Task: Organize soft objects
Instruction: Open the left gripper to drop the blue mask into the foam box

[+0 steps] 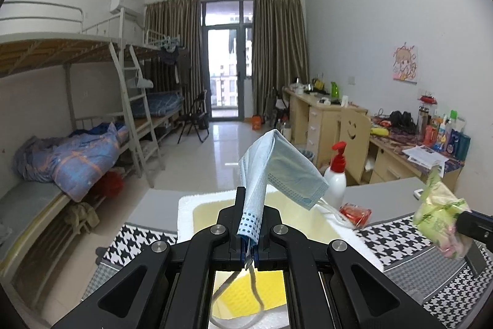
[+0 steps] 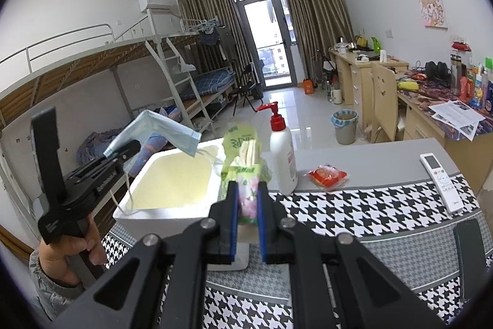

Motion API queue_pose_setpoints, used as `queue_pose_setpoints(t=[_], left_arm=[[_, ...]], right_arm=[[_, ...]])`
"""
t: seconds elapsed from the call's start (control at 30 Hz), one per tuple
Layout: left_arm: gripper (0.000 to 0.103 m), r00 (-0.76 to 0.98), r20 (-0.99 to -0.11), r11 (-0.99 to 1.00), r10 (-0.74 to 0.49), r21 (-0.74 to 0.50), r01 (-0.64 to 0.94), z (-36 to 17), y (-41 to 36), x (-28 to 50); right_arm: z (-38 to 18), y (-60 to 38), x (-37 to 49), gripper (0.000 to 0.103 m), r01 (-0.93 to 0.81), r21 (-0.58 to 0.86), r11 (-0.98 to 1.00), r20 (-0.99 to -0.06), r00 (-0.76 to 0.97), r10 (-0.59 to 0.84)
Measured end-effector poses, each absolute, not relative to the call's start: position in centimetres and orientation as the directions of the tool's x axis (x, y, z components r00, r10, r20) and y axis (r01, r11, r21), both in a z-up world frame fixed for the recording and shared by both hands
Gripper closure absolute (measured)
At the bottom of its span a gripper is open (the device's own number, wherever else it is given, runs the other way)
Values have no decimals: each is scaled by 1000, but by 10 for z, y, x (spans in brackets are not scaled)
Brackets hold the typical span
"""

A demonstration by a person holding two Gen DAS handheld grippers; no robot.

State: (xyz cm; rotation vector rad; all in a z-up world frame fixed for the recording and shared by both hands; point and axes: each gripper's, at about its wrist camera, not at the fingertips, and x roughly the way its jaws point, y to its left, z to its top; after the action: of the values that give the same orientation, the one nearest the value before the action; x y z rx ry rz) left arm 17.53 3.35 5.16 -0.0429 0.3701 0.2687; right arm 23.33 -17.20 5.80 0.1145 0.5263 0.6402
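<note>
- The left gripper (image 1: 250, 224) has its jaws closed on a blue mask (image 1: 277, 168), pinched at one end; the rest stands up and folds over to the right, and its ear loops hang down.
- The mask is held in the air above a white foam box (image 2: 160, 181) with a pale yellow inside; the box sits at the left edge of the table.
- The right gripper (image 2: 248, 205) has its jaws narrowed on a green tissue pack (image 2: 246, 162), which sticks up between the blue pads (image 2: 233, 205), beside the box's right wall.
- From the left wrist view the same pack (image 1: 437, 215) shows at the far right, off the table.
- The table (image 2: 369, 156) is grey at the back and covered in front with a black-and-white houndstooth cloth (image 2: 354, 215).
- On the grey part stand a white pump bottle (image 2: 282, 150) with a red top, just right of the box, and a red packet (image 2: 326, 174) near it.
- A white remote (image 2: 440, 181) lies well to the right, partly on the cloth.
- The room is a dormitory: bunk beds (image 1: 77, 100) with a ladder along the left wall, a blue quilt (image 1: 71, 156) on a lower bunk.
- Brown curtains (image 1: 277, 57) flank a glass balcony door (image 1: 225, 60) at the far end.
- Wooden desks (image 2: 431, 113) crowded with bottles and papers line the right wall, with a bin (image 2: 345, 125) on the tiled floor before them.
</note>
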Motion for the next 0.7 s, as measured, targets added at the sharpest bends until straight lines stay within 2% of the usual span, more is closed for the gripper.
queue_pose_setpoints(t=[0.37,0.47,0.5,0.53,0.57,0.6,0.63,0.7], left_arm=[[100,867,-447,968,218,-14,-250,34,43,198],[94,858,-470,970,207,-12,-241,30,43,200],[86,857,-474,972,200,-14,-235,30,45,201],[69,857,-475,972,198,-16,-233,29,45,201],[57,856,-475,972,203,-11,-237,29,45,200],[32,857,-471,970,210,-6,-241,29,45,199],[15,860,-459,969,221,1,-249,30,46,196],[6,873,-417,964,253,29,-265,32,42,189]], right_arm=[[54,-165,235,89,-532,250,809,-450,675,584],[53,-164,237,89,-529,248,811,-455,675,580],[53,-163,238,89,-529,249,812,-457,675,580],[54,-163,239,89,-529,249,811,-458,674,580],[53,-162,238,89,-528,249,812,-459,674,579],[53,-160,238,89,-530,248,811,-460,673,580],[53,-159,239,89,-531,248,810,-461,671,581],[52,-156,240,89,-532,248,810,-466,668,581]])
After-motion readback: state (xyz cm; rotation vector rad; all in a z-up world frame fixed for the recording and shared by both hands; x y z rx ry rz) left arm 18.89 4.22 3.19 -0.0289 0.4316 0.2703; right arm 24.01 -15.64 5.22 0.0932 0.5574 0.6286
